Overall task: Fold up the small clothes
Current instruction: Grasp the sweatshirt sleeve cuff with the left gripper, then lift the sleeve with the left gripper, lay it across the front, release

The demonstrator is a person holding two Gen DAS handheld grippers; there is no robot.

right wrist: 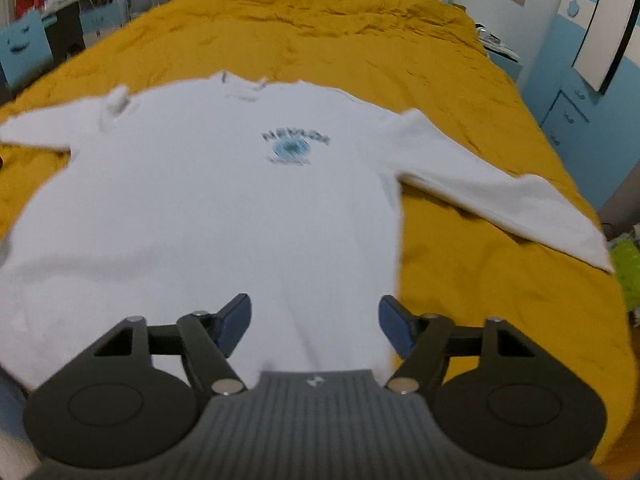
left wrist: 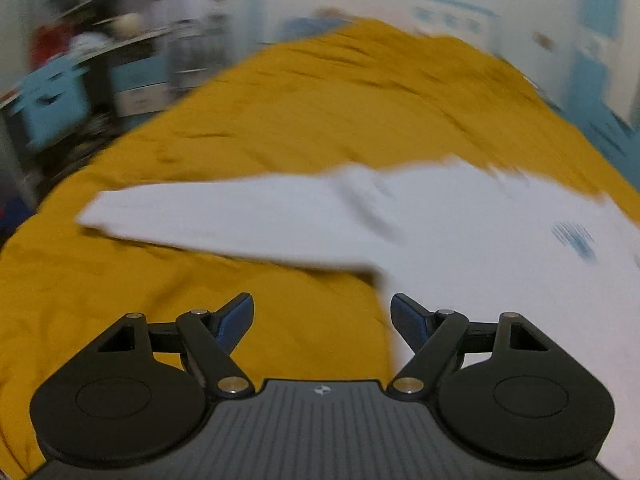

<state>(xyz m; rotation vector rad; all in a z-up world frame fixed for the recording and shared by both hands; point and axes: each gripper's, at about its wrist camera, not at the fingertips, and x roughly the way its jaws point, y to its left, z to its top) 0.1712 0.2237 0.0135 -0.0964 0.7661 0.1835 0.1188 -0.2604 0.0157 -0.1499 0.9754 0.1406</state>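
Note:
A small white long-sleeved shirt (right wrist: 208, 208) with a blue chest print (right wrist: 294, 146) lies flat, face up, on a mustard-yellow bedspread (right wrist: 340, 36), sleeves spread out to both sides. My right gripper (right wrist: 314, 322) is open and empty above the shirt's lower hem, near its right edge. In the left wrist view the shirt (left wrist: 460, 232) fills the right side, with its left sleeve (left wrist: 208, 216) stretching left. My left gripper (left wrist: 322, 320) is open and empty over the bedspread (left wrist: 280, 112), just left of the shirt's side edge. That view is motion-blurred.
The bed's right edge runs along a blue wall and a blue drawer unit (right wrist: 568, 116). A desk with shelves and blue furniture (right wrist: 60, 20) stands beyond the bed's left side. A green object (right wrist: 628, 272) lies off the right edge.

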